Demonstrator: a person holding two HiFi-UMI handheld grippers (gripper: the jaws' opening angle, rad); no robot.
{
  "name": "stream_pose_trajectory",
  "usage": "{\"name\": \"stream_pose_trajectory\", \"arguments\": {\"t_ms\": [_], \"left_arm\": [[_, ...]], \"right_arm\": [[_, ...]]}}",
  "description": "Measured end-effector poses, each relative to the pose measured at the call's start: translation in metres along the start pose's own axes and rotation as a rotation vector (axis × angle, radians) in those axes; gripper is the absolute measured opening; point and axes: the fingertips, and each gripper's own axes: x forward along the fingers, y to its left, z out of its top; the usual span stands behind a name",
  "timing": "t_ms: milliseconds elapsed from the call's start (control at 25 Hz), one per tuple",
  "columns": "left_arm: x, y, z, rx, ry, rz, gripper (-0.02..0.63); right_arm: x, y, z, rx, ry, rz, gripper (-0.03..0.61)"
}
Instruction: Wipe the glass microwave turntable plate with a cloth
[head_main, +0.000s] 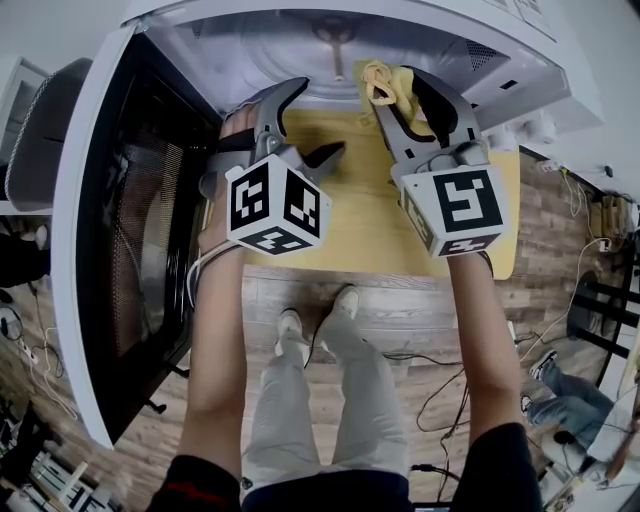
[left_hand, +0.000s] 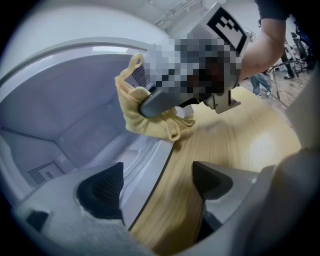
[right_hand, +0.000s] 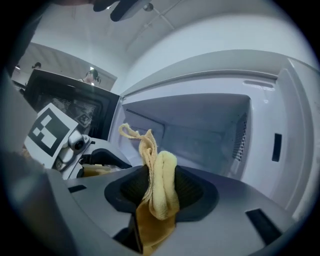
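**A:** From the head view, the right tongs (head_main: 402, 92) reach into the open microwave (head_main: 505, 62). The glass plate (head_main: 305, 65) seems to lie on its floor, though it's faint.

**B:** And the left gripper view?

**A:** The left tongs (left_hand: 159, 182) are spread with nothing between them, over the table (left_hand: 235, 145) at the microwave's front lip.

**B:** The right gripper view shows those tongs clenched on a bunched yellow cloth (right_hand: 159, 185). I'd press it flat and sweep in circles. Beyond the table edge there's plank floor (head_main: 565, 235) and loose cables (head_main: 440, 390).
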Motion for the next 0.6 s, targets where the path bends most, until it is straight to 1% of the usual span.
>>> {"name": "stream_pose_trajectory", "arguments": {"t_ms": [280,440,520,600], "left_arm": [[-0.001,0.000,0.000,0.000,0.000,-0.001,0.423],[0.000,0.001,0.001,-0.001,-0.001,-0.001,0.423],[0.000,0.001,0.001,0.000,-0.001,-0.001,0.423],[0.000,0.001,0.001,0.000,0.000,-0.001,0.423]], "right_arm": [[0.033,0.002,0.009,-0.058,-0.016,0.004,0.160],[0.048,-0.004,0.011,-0.094,-0.015,-0.014,0.160],[0.055,-0.005,0.011,-0.140,-0.005,-0.020,0.160],[0.062,-0.001,0.008,-0.213,0.013,-0.022,0.158]]}}
